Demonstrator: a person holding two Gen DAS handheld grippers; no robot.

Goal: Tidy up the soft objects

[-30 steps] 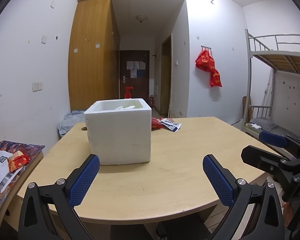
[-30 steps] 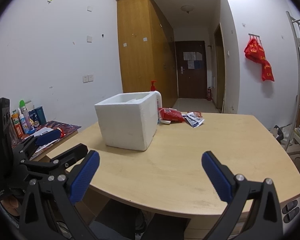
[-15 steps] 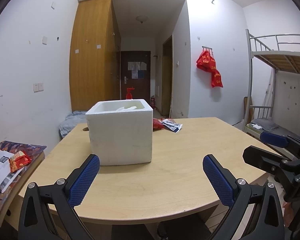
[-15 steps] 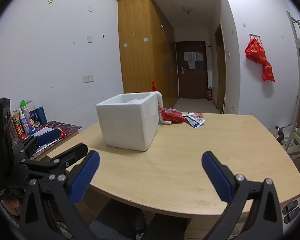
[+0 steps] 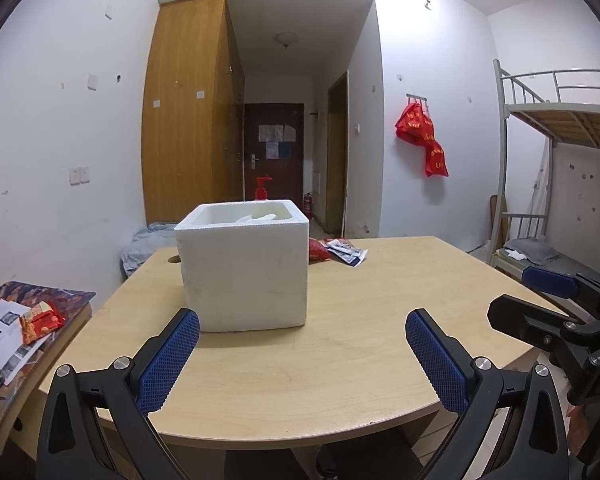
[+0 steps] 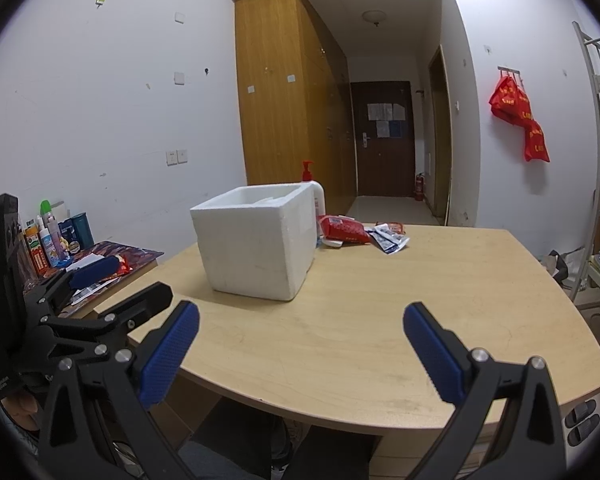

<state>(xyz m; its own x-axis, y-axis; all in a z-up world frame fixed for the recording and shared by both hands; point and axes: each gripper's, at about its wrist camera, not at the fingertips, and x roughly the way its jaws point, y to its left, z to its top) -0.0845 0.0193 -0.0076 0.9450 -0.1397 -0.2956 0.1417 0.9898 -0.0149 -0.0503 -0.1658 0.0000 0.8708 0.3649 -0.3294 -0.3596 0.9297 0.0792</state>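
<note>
White polystyrene foam box (image 5: 244,266) stands open-topped on the light wooden table (image 5: 340,360), towards its far left part, with something white lying inside that shows just over the rim. Behind the box a pump bottle (image 6: 315,192) with a red head stands touching or just beside its rear wall. To the right of the box at the table's far edge lie a red soft packet (image 6: 344,230) and, just beside it, some small blue-and-white sachets (image 6: 390,236). The left gripper (image 5: 302,354) hangs over the table's near edge, blue-padded jaws spread wide and holding nothing. The right gripper (image 6: 300,354) hovers likewise over the near edge, jaws wide apart and empty. A low side table (image 6: 112,252) to the left carries bottles (image 6: 52,236), papers and a red wrapper (image 5: 40,320)
</note>
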